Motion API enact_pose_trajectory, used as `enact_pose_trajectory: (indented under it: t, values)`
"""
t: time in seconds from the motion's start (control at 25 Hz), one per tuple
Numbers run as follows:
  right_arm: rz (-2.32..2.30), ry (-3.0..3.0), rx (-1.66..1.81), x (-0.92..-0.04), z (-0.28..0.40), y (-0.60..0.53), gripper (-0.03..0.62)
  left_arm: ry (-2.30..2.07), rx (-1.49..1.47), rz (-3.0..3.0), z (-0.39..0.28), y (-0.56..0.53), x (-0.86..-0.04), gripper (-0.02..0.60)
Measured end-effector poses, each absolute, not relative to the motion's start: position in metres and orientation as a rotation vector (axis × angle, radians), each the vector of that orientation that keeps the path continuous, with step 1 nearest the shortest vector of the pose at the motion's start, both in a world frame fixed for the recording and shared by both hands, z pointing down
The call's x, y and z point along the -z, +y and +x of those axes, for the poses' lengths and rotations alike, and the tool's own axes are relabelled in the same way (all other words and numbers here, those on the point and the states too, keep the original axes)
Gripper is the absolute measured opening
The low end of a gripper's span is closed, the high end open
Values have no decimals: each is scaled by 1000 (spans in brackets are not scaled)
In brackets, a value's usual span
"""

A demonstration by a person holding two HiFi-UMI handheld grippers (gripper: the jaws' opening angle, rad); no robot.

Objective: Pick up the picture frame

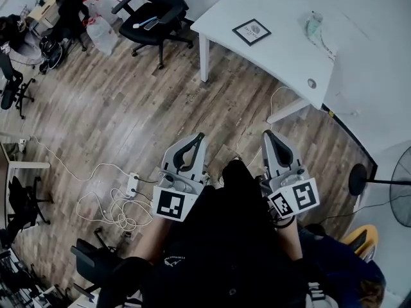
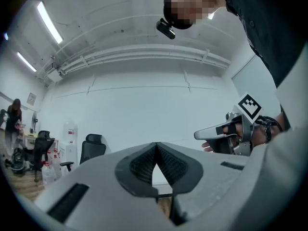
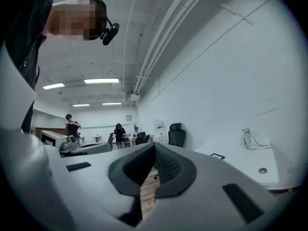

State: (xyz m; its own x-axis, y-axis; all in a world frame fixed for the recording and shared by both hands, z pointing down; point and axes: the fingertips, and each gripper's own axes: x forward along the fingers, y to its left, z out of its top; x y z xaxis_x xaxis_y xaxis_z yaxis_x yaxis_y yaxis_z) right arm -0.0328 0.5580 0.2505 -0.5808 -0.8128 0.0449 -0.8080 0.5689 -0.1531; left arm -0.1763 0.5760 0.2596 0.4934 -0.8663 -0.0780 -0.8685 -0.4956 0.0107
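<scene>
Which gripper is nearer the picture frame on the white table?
Right. In the head view the right gripper is almost straight below the picture frame; the left gripper is farther off, lower left. Both hang over floor, short of the table.

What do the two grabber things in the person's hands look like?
The left gripper and right gripper are both light grey plastic, with long tapering fingers lined in black ribbed rubber. Each carries a white cube printed with black square markers. The person wears a black top.
</scene>
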Motion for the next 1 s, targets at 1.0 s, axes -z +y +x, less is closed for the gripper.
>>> enact_pose_trajectory:
  t: [1.0]
  values:
    - [-1339,2803,260,-253,-11,354,-2,1510,-107,-2746,-138,384,-257,3]
